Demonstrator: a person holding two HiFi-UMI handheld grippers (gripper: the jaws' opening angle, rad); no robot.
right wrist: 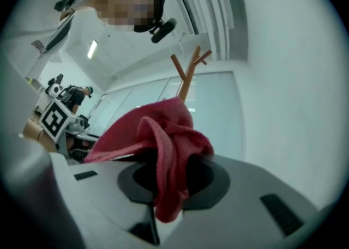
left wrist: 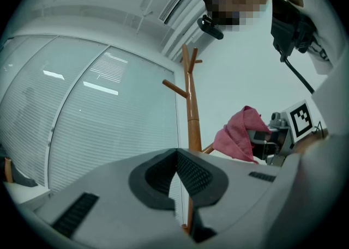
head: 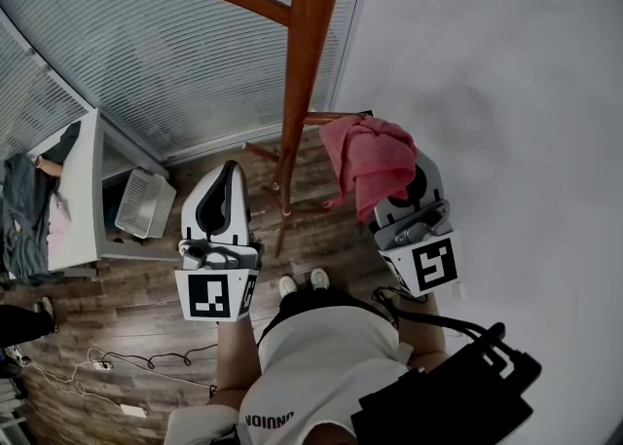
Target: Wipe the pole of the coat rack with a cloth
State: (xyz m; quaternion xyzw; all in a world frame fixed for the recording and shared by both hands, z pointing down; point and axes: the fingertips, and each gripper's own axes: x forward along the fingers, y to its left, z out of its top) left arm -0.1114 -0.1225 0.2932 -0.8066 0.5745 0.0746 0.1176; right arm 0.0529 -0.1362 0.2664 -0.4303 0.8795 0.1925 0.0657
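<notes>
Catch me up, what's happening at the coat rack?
A person stands facing the wooden coat rack with a gripper in each hand. The right gripper is shut on a pink cloth, held up beside the pole with a gap between them in the head view. The left gripper is shut and empty, low by the pole. Wiping doesn't look started yet.

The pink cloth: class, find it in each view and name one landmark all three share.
Head view: pink cloth right of centre, beside the coat rack pole.
Left gripper view: right of centre, low.
Right gripper view: centre, clamped between the jaws.
Shared landmark: the coat rack pole, in all three.
</notes>
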